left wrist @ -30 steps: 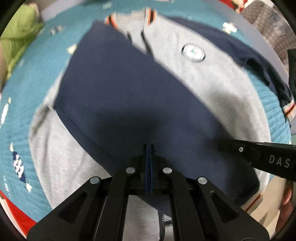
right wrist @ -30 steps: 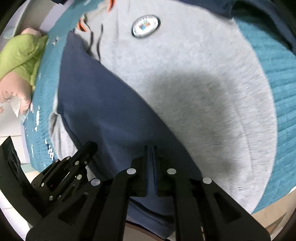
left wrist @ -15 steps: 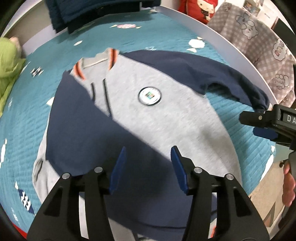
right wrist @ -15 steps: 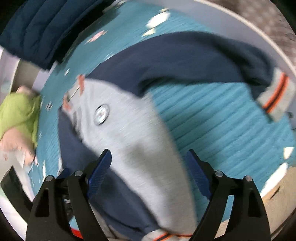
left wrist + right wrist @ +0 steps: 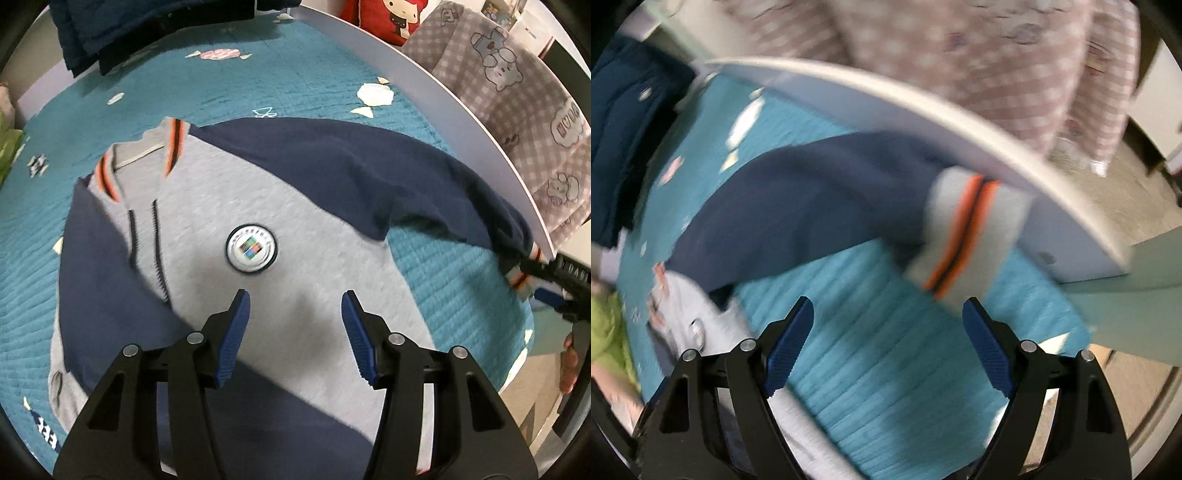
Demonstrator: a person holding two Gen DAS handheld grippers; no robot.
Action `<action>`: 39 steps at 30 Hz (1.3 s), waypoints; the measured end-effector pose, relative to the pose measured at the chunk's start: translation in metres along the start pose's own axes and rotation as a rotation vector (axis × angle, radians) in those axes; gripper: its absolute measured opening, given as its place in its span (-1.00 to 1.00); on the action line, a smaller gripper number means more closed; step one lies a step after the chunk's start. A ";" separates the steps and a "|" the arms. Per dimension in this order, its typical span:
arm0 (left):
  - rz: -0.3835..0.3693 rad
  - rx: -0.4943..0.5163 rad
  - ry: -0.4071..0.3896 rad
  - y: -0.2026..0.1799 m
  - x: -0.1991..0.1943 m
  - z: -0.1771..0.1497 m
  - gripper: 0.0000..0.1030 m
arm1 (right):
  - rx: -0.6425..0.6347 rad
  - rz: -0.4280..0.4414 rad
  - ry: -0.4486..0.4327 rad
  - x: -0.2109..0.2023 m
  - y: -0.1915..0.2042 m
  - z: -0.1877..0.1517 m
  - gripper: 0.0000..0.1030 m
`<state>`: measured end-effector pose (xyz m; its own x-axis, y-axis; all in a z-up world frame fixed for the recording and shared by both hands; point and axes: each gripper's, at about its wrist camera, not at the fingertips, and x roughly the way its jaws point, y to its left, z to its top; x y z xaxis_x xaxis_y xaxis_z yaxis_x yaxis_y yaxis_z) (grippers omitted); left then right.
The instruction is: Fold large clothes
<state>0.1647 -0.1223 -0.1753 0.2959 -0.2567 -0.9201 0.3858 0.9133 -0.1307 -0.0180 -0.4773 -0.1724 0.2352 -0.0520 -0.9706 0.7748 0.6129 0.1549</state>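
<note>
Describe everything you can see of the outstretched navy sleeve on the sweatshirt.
The navy sleeve looks like soft fleece. It extends flat from the grey body across the teal bedspread toward the white bed rail. Its grey cuff has orange stripes with a dark line between them. The cuff lies beside the rail; neither open gripper holds it.

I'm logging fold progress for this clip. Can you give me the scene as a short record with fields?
garment: grey sweatshirt with navy sleeves, lying front up
surface: teal quilt
folded sleeve: navy sleeve lies across the body
unfolded sleeve: other sleeve spread out, striped cuff by the bed rail
left gripper: open, empty
right gripper: open, empty, near the cuff
</note>
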 end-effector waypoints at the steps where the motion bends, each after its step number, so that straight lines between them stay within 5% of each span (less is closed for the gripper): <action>1: -0.011 -0.005 0.002 0.001 0.004 0.005 0.03 | 0.011 -0.019 -0.005 0.002 -0.003 0.002 0.55; 7: -0.026 -0.046 0.031 0.009 0.031 0.032 0.03 | 0.069 -0.042 0.018 0.019 -0.019 0.007 0.55; 11: -0.034 -0.076 0.058 0.021 0.043 0.042 0.02 | 0.138 0.037 -0.004 0.033 -0.030 0.011 0.53; 14: -0.020 -0.088 0.063 0.030 0.050 0.043 0.03 | 0.139 0.118 -0.028 0.036 -0.029 0.017 -0.12; 20: -0.012 -0.125 0.078 0.046 0.067 0.049 -0.02 | 0.071 0.126 -0.100 0.020 -0.012 0.020 -0.55; 22: -0.001 -0.119 0.068 0.047 0.072 0.053 -0.38 | 0.035 0.144 -0.144 0.005 -0.003 0.019 -0.77; 26: -0.023 -0.146 0.095 0.052 0.093 0.067 -0.70 | -0.033 0.203 -0.241 -0.034 0.019 0.023 -0.80; 39: -0.120 -0.121 0.061 0.054 0.128 0.099 -0.71 | -0.179 0.360 -0.372 -0.105 0.088 0.041 -0.86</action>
<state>0.3099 -0.1373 -0.2640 0.1988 -0.3493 -0.9157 0.3062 0.9097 -0.2806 0.0496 -0.4506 -0.0495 0.6837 -0.0699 -0.7264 0.5030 0.7663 0.3997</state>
